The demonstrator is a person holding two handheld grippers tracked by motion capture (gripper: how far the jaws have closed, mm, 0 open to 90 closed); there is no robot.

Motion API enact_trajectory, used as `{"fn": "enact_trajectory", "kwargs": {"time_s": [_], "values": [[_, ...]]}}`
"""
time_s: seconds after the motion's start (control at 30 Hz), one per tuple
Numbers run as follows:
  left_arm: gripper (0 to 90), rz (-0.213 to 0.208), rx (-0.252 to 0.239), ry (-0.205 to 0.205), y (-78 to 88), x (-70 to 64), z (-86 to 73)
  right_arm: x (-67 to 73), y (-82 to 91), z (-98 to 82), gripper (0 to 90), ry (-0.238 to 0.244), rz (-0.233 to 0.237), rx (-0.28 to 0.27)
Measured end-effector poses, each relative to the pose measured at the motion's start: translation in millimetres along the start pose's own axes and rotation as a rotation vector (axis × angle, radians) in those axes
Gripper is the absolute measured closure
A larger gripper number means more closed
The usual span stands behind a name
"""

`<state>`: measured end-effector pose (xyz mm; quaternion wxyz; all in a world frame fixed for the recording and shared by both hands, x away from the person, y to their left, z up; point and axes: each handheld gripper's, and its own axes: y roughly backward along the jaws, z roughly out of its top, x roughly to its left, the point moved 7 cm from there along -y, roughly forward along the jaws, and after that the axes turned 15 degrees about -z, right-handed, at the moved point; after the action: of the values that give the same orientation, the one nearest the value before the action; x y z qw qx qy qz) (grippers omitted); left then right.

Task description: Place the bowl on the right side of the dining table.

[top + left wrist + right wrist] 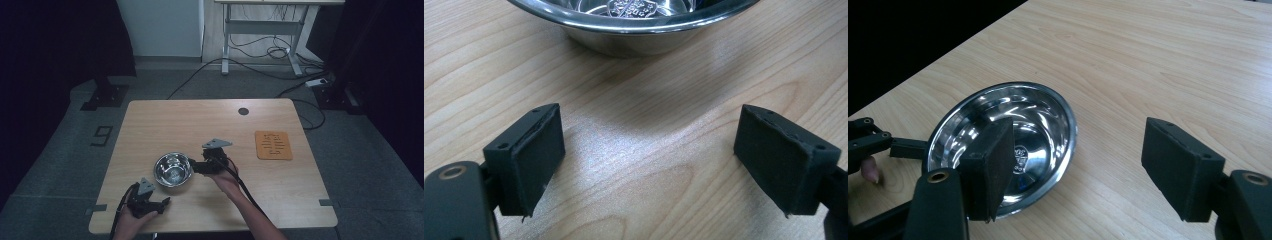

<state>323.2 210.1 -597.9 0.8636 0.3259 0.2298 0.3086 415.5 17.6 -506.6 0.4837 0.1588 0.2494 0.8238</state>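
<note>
A round steel bowl (173,169) sits upright on a light wooden table (210,125), in the near-left part of the tabletop, between the two hand-held grippers. The bowl is shallow and polished, with a thin rolled rim, a mirror-bright inner wall that carries streaks of reflected light, and a stamped mark in the middle of its flat base; it looks empty. The right gripper (196,165) lies just beside the bowl's right edge, with jaws spread wide: in the right gripper view one jaw stands over the bowl's (1008,145) near rim and the other over bare wood, and neither is seen to press on the metal. The left gripper (165,202) rests near the table's front edge, close to the bowl but apart from it; in the left gripper view its jaws are also wide apart over bare wood, with the bowl's (634,25) outer wall ahead. An orange mat (273,145) lies well apart at the right
</note>
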Motion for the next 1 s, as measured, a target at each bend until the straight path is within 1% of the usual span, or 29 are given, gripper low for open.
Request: {"fn": "enact_trajectory", "kwargs": {"time_s": [0.2,0.43,0.47,0.53,0.57,0.63,0.8,0.83,0.87,0.93,1.0], "values": [[12.4,0.0,0.001,0.0,0.1,0.0,0.0,6.3,-5.3,0.6,29.5,0.01,0.004,0.011],[12.4,0.0,0.0,0.001,0.0,0.0,0.0,14.4,-16.2,0.7,29.5,0.019,0.006,0.03],[12.5,0.0,0.001,0.0,0.0,0.0,0.0,16.2,-20.0,0.1,29.4,0.024,0.002,0.04],[12.5,0.0,-0.001,0.0,-0.1,0.0,0.0,16.9,-21.6,-0.4,29.5,0.025,0.0,0.047],[12.4,0.0,0.0,0.0,0.0,0.0,0.0,18.2,-27.1,-2.3,29.4,0.035,-0.001,0.065],[12.5,0.0,-0.001,0.001,0.0,-0.1,0.0,18.8,-28.9,-2.9,29.5,0.037,-0.001,0.07],[12.4,0.0,-0.001,0.001,0.0,-0.1,0.0,21.2,-39.4,-7.9,29.4,0.044,-0.004,0.105],[12.4,0.0,-0.002,0.0,-0.1,0.0,0.1,20.9,-44.2,-10.3,29.5,0.049,-0.009,0.116],[12.4,0.0,-0.002,0.0,-0.1,0.0,0.1,20.9,-44.2,-10.3,29.5,0.049,-0.009,0.116],[12.4,0.0,-0.002,0.0,-0.2,0.0,0.1,21.3,-48.4,-13.0,29.5,0.047,-0.004,0.133],[12.4,0.0,-0.002,0.0,-0.1,0.0,0.1,21.4,-49.7,-13.7,29.5,0.048,-0.005,0.135]]}}
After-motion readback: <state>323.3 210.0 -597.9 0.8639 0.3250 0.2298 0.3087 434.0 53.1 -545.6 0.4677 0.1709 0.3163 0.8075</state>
